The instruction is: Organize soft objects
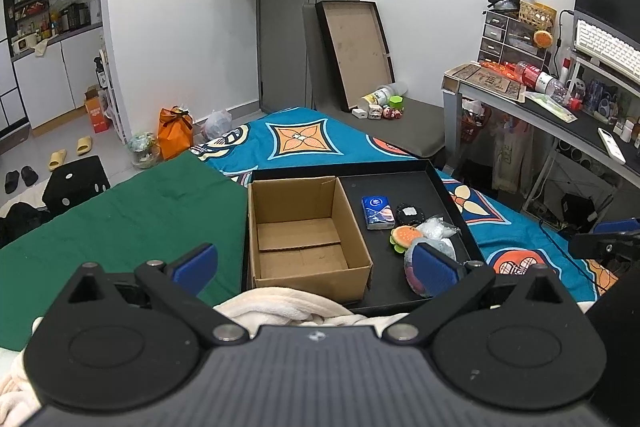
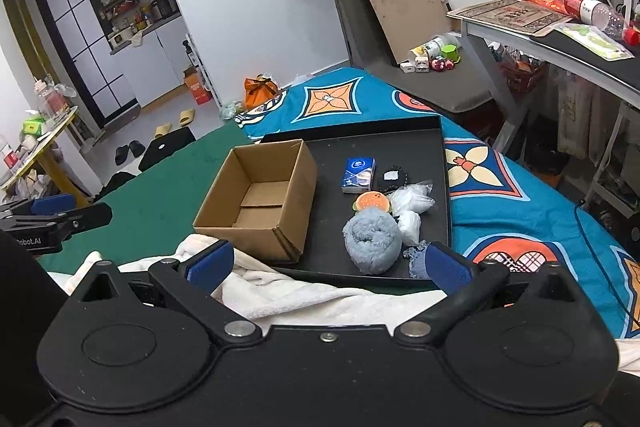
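**A:** Quick one. Which of your grippers goes first?

**B:** Your right gripper [image 2: 326, 269]. Its blue pads are spread wide, nothing between them, and the fluffy grey-blue rolled plush [image 2: 372, 241] lies just ahead, a bit right of its centre line. That roll sits at the near edge of the shallow black tray [image 2: 438, 131], near its near-right corner.

**A:** And your left gripper [image 1: 316, 267]?

**B:** Also wide and empty. It's lined up on the open brown cardboard box [image 1: 304, 227], which fills the tray's left side. From there the plush is off to the right, half hidden behind the right pad. So the right is nearer, I'd say.

**A:** Long axis of the roll?

**B:** It's stubby; the rolled end with the dimple faces up and toward you. I'd judge the pads should close across its sides. Soft, so it should squash and hold.

**A:** The rest?

**B:** Further in on the tray's right half: an orange-and-green burger-shaped plush [image 2: 371, 202] touching the roll's far side, crinkly clear plastic bags [image 2: 412, 205] just right of it, a blue tissue packet [image 2: 357, 175] and a small black beaded item [image 2: 393, 179] beyond. A scrap of blue-grey fabric [image 2: 416, 257] is at the near edge by the right pad.

**A:** Box?

**B:** Empty. It's left of the roll, so the carry goes leftward.
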